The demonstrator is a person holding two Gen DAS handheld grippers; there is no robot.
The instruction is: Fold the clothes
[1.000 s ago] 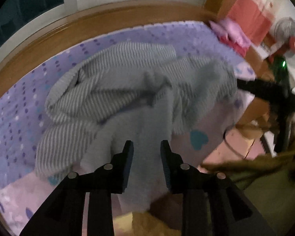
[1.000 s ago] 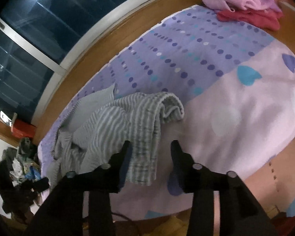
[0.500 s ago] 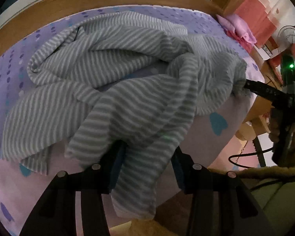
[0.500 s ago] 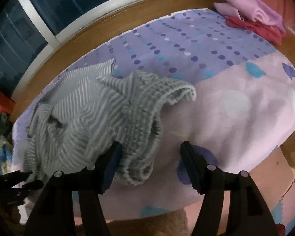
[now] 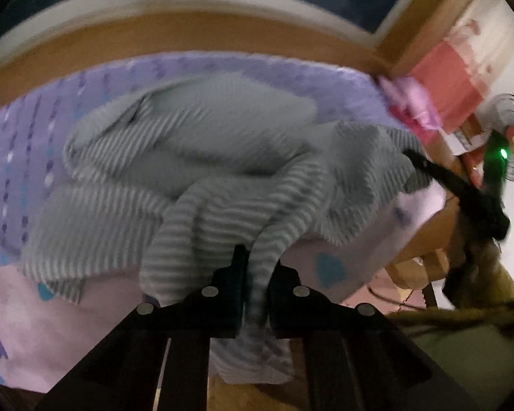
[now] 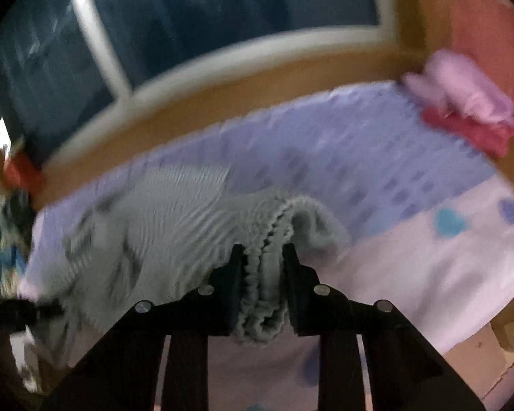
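Bed (image 5: 13,325): big, with a purple and pink sheet with dots and hearts. A wood ledge and a dark window are behind it.
Top (image 5: 195,157): a grey striped top in a loose heap on the bed, near the front edge. One end hangs off that edge.
How it feels: soft, light and floppy, I think. It will sag and bunch up. It is not slippery, and it will not break.
Where to hold: best by the thick edges, like a hem or a cuff, one at each end of the top.
Pile (image 6: 462,109): pink and red clothes at the far right corner of the bed.
Left gripper (image 5: 255,291): jaws closing, pinching a striped bit that hangs off the front of the bed.
Right gripper (image 6: 261,274): jaws closing, squeezing a bunched, wavy edge of the top at its right end.
Hard to see: both views are blurry. I cannot tell sleeve from hem. Part of the top is tucked under itself.
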